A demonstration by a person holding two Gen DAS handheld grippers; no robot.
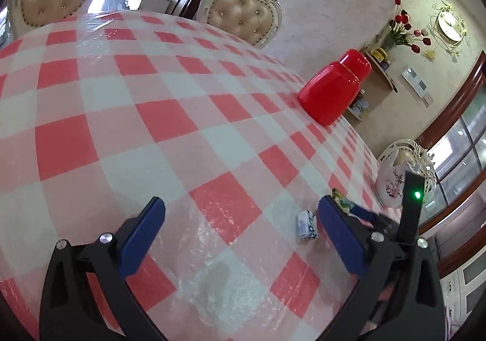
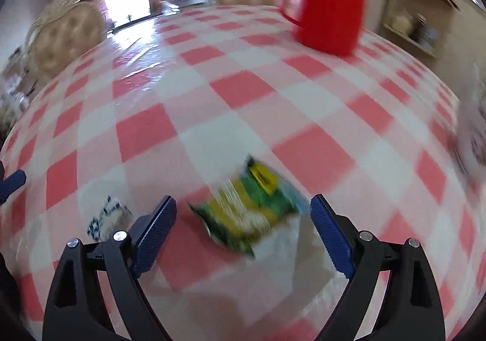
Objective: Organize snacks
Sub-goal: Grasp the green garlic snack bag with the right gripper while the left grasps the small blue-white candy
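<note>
A green and yellow snack packet [image 2: 249, 207] lies on the checked tablecloth between the open jaws of my right gripper [image 2: 243, 213]; the view is blurred. A small white and blue wrapped snack [image 2: 106, 216] lies left of that gripper. In the left wrist view the same small snack [image 1: 307, 224] lies just left of the right finger of my open, empty left gripper [image 1: 241, 213], and the green packet's edge [image 1: 341, 199] peeks out behind that finger. The right gripper's body [image 1: 410, 207] with a green light shows at the right.
A red plastic jug [image 1: 334, 88] stands at the far side of the round table [image 1: 152, 116]; it also shows in the right wrist view [image 2: 328, 3]. A flowered white vessel [image 1: 390, 186] sits at the table's right edge. Padded chairs [image 1: 243, 12] ring the table. A wall shelf is behind.
</note>
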